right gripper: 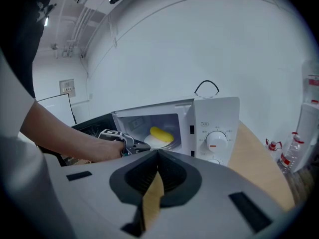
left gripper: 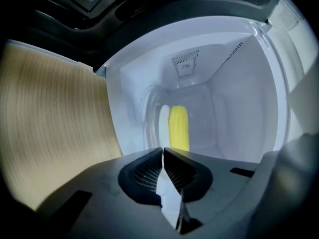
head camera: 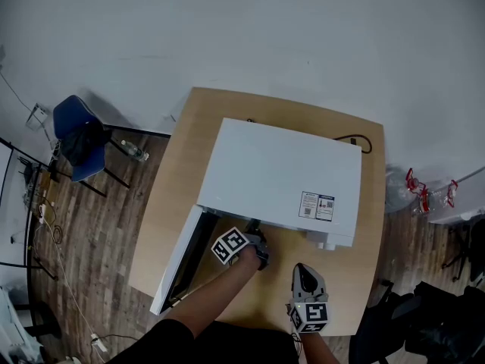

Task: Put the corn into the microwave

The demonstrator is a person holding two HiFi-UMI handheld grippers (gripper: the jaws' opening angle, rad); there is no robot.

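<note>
Light wood table (head camera: 356, 279) on dark plank floor (head camera: 98, 226), pushed to a white wall (head camera: 265, 29); blue chair (head camera: 76, 131) off to the left. Bottles (right gripper: 291, 156) beside the table on the right. On the table, a white microwave (head camera: 280, 173), door (head camera: 178, 260) swung open. Inside, on a white plate (right gripper: 152, 142), the corn (right gripper: 161, 133). Left gripper (head camera: 260, 258) at the opening, jaws shut, empty. Right gripper (head camera: 305, 273) over the tabletop, jaws closed on nothing.

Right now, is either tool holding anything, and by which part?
Nothing is held. The left tool and the right tool are both shut and empty; the corn lies free on a plate inside the microwave.
</note>
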